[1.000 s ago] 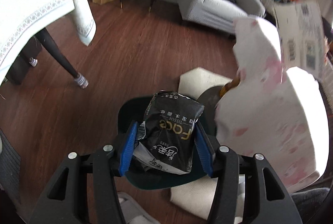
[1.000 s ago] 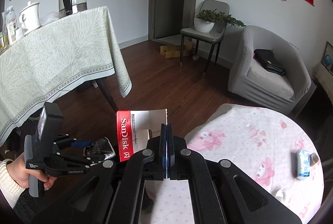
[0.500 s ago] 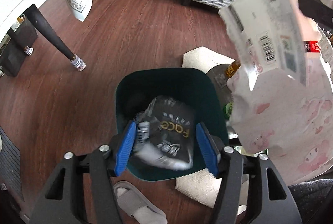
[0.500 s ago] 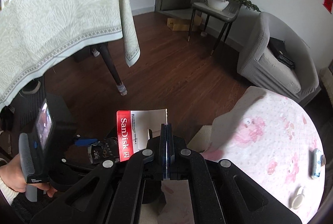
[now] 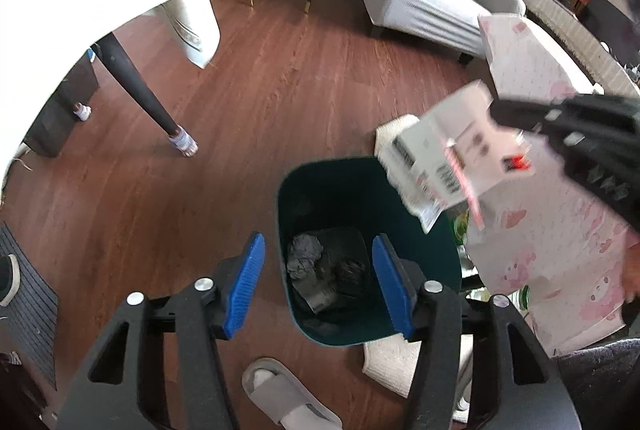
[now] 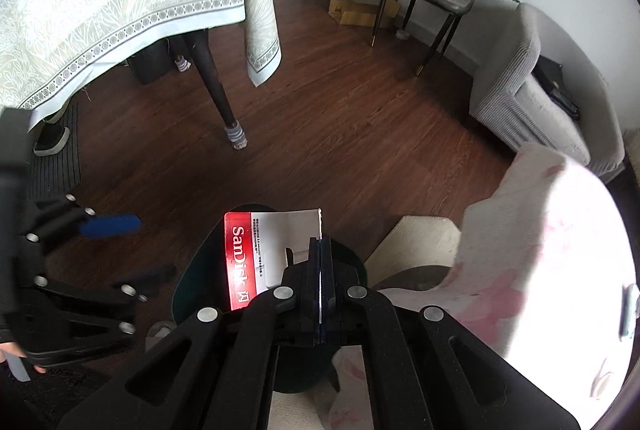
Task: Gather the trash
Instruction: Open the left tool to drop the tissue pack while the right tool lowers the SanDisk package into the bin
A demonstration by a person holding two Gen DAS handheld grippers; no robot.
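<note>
While the left gripper [image 5: 318, 280], empty, narrows its jaws above the bin [image 5: 340, 186], carry the right gripper [image 6: 320, 286], pinching the card packaging [image 6: 272, 254], past the bin's rim, seemingly near, before releasing.

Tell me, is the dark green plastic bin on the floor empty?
No, the dark green plastic bin already holds crumpled grey wrappers at its bottom.

A dark green bin [image 5: 366, 190] is seen beyond the blue pads [image 5: 244, 286] of the left gripper [image 5: 318, 284]. A red-and-white card [image 6: 272, 254] is clamped in the black right gripper [image 6: 320, 286]. To its right, white cloth [image 6: 552, 238] is printed with pink figures.
</note>
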